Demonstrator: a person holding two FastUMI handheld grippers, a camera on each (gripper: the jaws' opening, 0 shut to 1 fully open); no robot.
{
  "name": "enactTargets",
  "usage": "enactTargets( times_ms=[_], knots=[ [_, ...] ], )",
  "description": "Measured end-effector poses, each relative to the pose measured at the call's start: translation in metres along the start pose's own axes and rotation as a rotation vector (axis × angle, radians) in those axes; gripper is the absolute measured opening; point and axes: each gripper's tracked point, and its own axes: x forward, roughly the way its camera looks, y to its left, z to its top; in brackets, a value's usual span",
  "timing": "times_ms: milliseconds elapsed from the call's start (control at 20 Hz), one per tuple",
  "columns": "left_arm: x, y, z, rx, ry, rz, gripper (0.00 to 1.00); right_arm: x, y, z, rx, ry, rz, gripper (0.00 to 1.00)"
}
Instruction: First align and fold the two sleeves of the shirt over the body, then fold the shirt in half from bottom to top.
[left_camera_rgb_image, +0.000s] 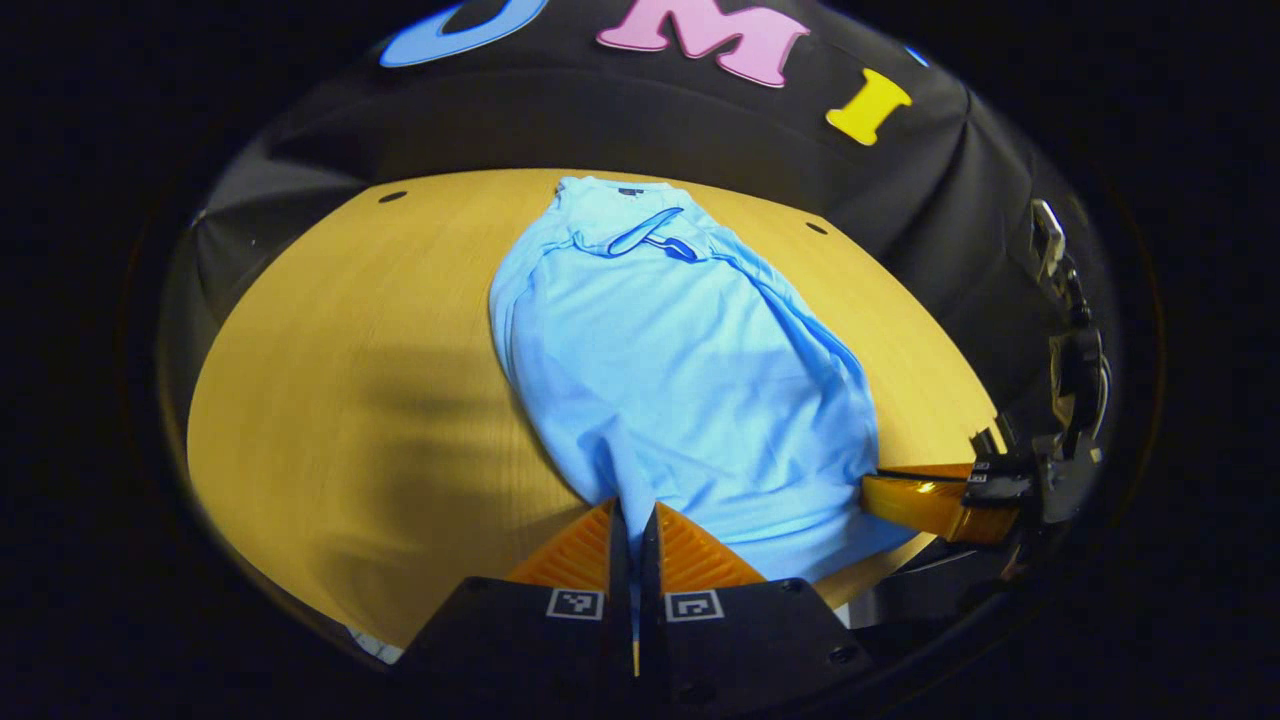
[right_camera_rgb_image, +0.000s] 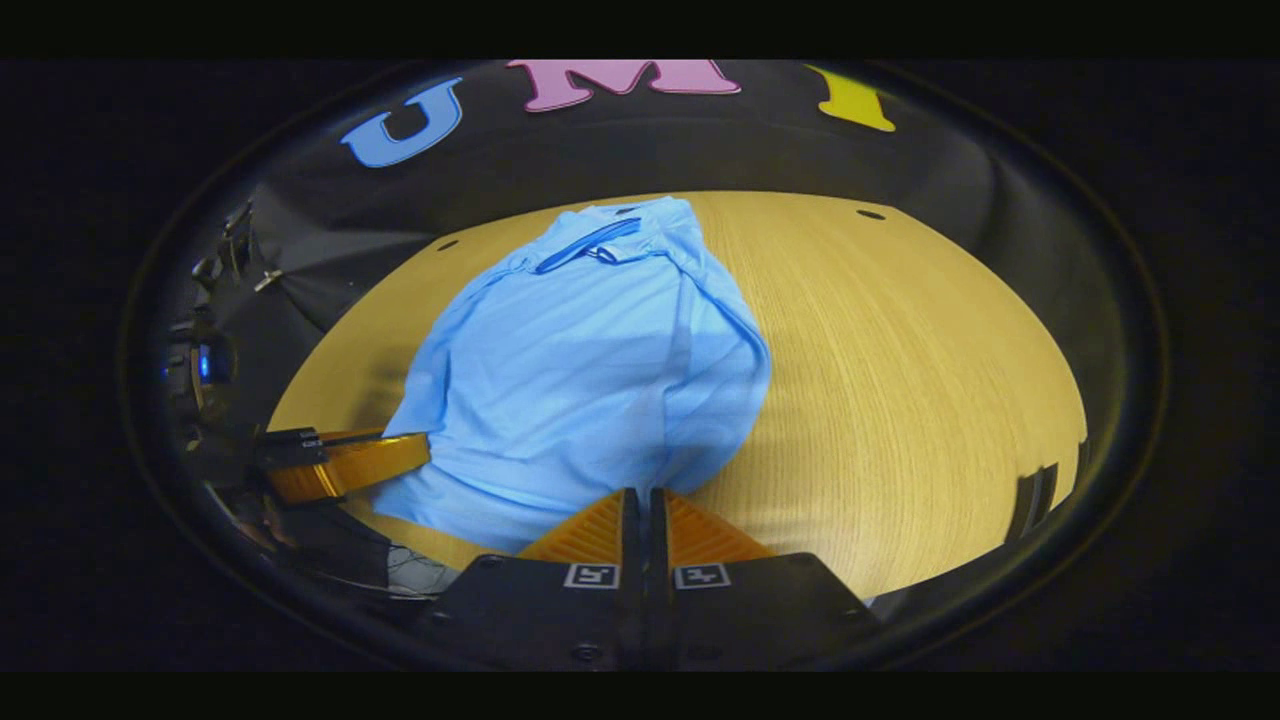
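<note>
Now, desk: the wooden desk is carrying the shirt in front of the black booth wall.
Shirt: the light blue shirt is lying on the desk, collar at the far end, both sleeves already folded over the body.
Left gripper: the left gripper is pinching the near hem at one bottom corner; its jaws are pressing together on the cloth.
Right gripper: the right gripper is gripping the other bottom corner, jaws clamping on the hem.
Hem: it is lying low, near the desk front edge.
</note>
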Motion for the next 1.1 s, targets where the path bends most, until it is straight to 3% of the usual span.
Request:
enactTargets(
  times_ms=[50, 100, 350, 400, 450, 550, 800, 950, 1050, 1100],
  knots=[
    [-0.001, 0.002, 0.0, -0.024, 0.002, 0.007, 0.07, -0.002, -0.002, 0.003, -0.001, -0.001, 0.009, 0.0],
    [-0.003, 0.002, 0.001, -0.03, 0.001, 0.013, 0.07, -0.004, -0.002, 0.009, -0.003, -0.01, 0.02, 0.05],
    [-0.02, -0.016, 0.034, 0.027, -0.056, 0.019, 0.07, -0.016, 0.003, 0.053, -0.076, -0.09, 0.047, 0.05],
    [-0.022, -0.02, 0.045, 0.035, -0.07, 0.015, 0.02, -0.017, 0.004, 0.062, -0.081, -0.108, 0.054, 0.05],
    [-0.025, -0.022, 0.057, 0.041, -0.083, 0.014, 0.06, -0.018, 0.005, 0.073, -0.078, -0.128, 0.059, 0.05],
    [-0.028, -0.022, 0.086, 0.052, -0.108, 0.021, 0.06, -0.018, 0.005, 0.098, -0.059, -0.162, 0.072, 0.1],
    [-0.021, -0.022, 0.17, 0.037, -0.189, 0.017, 0.06, -0.007, -0.001, 0.179, -0.016, -0.263, 0.094, 0.0],
    [-0.011, -0.022, 0.216, 0.052, -0.233, 0.016, 0.06, 0.007, -0.002, 0.233, -0.02, -0.328, 0.108, 0.08],
    [-0.002, -0.019, 0.251, 0.071, -0.281, 0.013, 0.06, 0.022, 0.0, 0.268, -0.026, -0.364, 0.118, 0.0],
    [0.005, -0.016, 0.268, 0.067, -0.298, 0.014, 0.06, 0.03, 0.004, 0.288, -0.016, -0.378, 0.131, 0.05]
  ],
)
